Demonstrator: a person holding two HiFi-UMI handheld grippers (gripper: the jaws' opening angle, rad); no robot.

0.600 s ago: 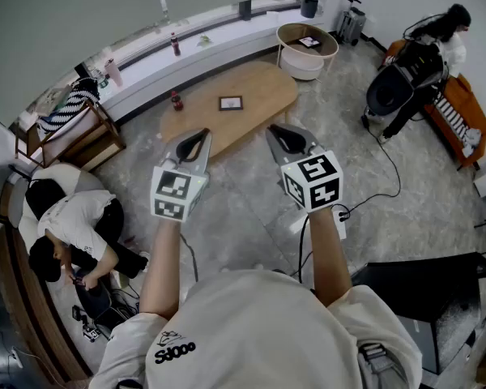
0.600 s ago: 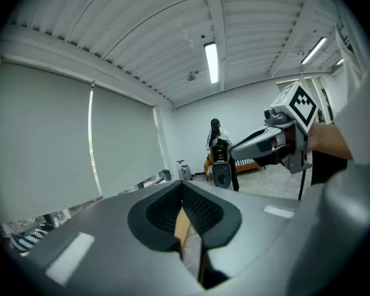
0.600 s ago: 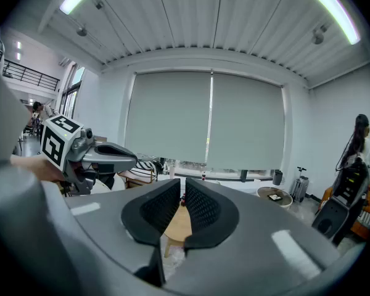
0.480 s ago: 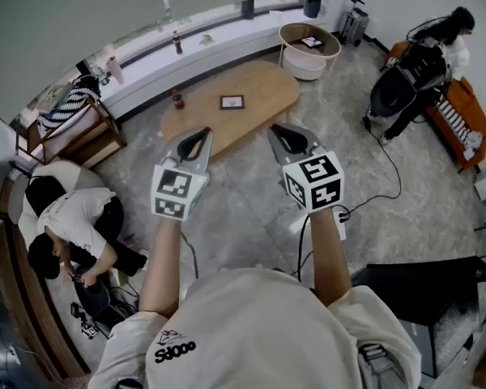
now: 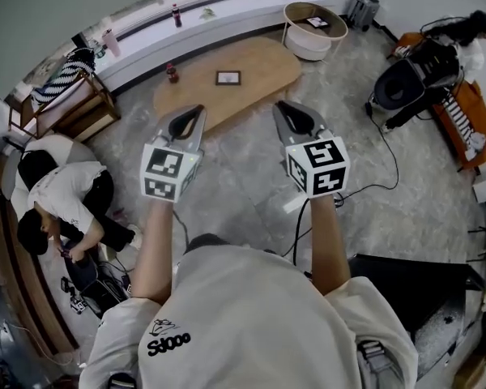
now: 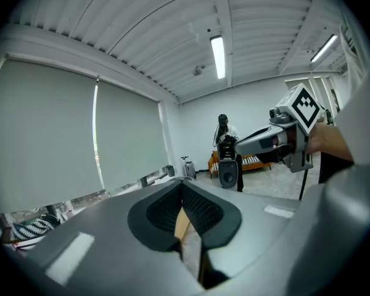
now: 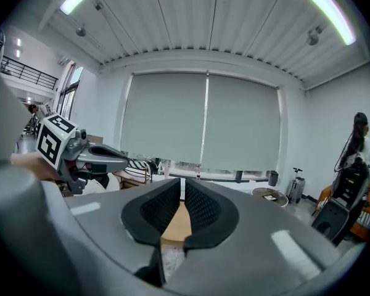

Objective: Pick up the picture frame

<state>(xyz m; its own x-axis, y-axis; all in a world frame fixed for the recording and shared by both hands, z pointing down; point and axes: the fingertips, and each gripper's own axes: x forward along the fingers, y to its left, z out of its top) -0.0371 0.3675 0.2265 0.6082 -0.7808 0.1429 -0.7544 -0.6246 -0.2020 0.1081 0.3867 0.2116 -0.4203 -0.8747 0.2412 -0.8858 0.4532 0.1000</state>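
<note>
Ahead, the picture frame [image 5: 228, 77] lies flat, its long axis left-right.

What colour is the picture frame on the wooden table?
The picture frame is dark, nearly black; the head view shows it best.

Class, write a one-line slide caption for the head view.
The left gripper and right gripper, both shut and empty, point toward the picture frame lying on the oval wooden table.

Wooden table [image 5: 263, 70] bears picture frame [image 5: 228, 78] and bottle [image 5: 172, 73].
</note>
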